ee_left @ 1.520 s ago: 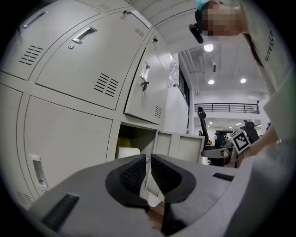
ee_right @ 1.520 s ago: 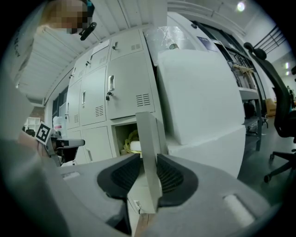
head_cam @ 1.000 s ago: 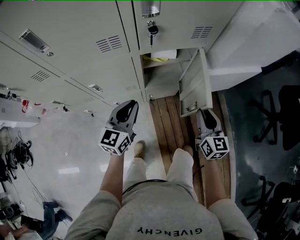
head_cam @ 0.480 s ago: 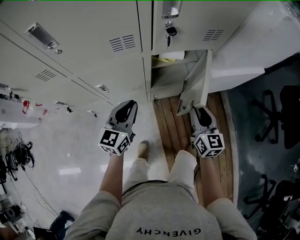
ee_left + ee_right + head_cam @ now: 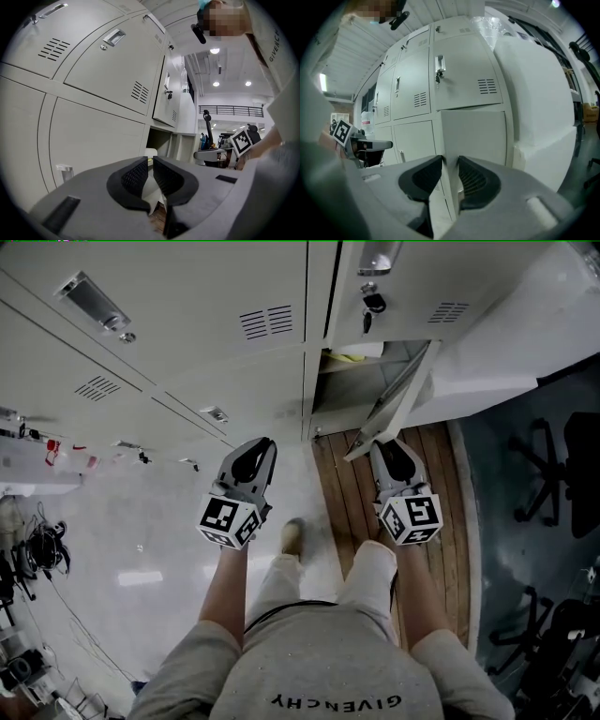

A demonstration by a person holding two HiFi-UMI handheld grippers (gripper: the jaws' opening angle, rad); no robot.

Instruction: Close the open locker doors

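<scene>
The bottom locker door (image 5: 398, 399) stands half open, swung out from its compartment (image 5: 361, 381). My right gripper (image 5: 378, 444) is at the door's free lower edge. In the right gripper view the door edge (image 5: 449, 140) fills the gap between the jaws of that gripper (image 5: 450, 161). Its jaws have just been closing a little on that edge. My left gripper (image 5: 259, 448) hangs to the left, in front of shut locker doors, with its jaws a narrow gap apart and nothing between them. In the left gripper view this gripper (image 5: 151, 161) points toward the open compartment (image 5: 159, 140).
A key (image 5: 373, 304) hangs in the lock of the shut door above. A white and yellow item (image 5: 361, 352) lies inside the open compartment. I stand on wooden planks (image 5: 347, 484). A white block (image 5: 506, 334) stands right of the lockers, with office chairs (image 5: 553, 465) beyond.
The door has swung leftward, toward its compartment, with my right gripper moving along at its edge. The left gripper has barely shifted in the picture.
</scene>
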